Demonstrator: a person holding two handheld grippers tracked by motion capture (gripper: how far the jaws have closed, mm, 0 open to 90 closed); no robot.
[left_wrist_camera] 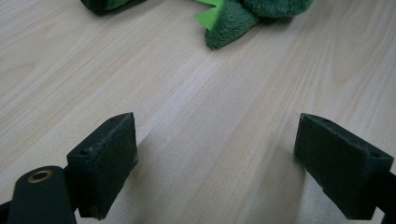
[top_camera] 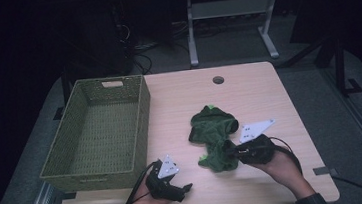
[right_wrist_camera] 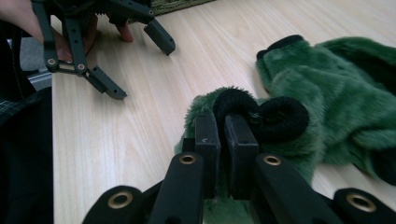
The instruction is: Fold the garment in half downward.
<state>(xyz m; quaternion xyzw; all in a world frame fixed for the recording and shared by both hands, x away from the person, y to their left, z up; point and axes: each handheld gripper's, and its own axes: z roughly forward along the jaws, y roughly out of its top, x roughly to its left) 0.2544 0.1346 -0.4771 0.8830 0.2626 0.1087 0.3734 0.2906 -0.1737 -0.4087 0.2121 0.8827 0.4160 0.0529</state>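
Note:
A fuzzy green plush garment (top_camera: 213,129) with black cuffs lies crumpled on the wooden table (top_camera: 253,95), right of centre. My right gripper (top_camera: 230,152) is at its near end, shut on a fold of the green fabric. In the right gripper view the jaws (right_wrist_camera: 223,135) pinch the plush just below a black cuff (right_wrist_camera: 280,119). My left gripper (top_camera: 185,188) rests low near the table's front edge, left of the garment, open with nothing between its pads (left_wrist_camera: 215,154). A corner of the plush (left_wrist_camera: 233,18) lies ahead of it.
A large woven green basket (top_camera: 143,120) stands on the left part of the table. A cable hole (top_camera: 218,80) sits near the table's far edge. Another desk's white frame (top_camera: 190,30) stands on the floor behind.

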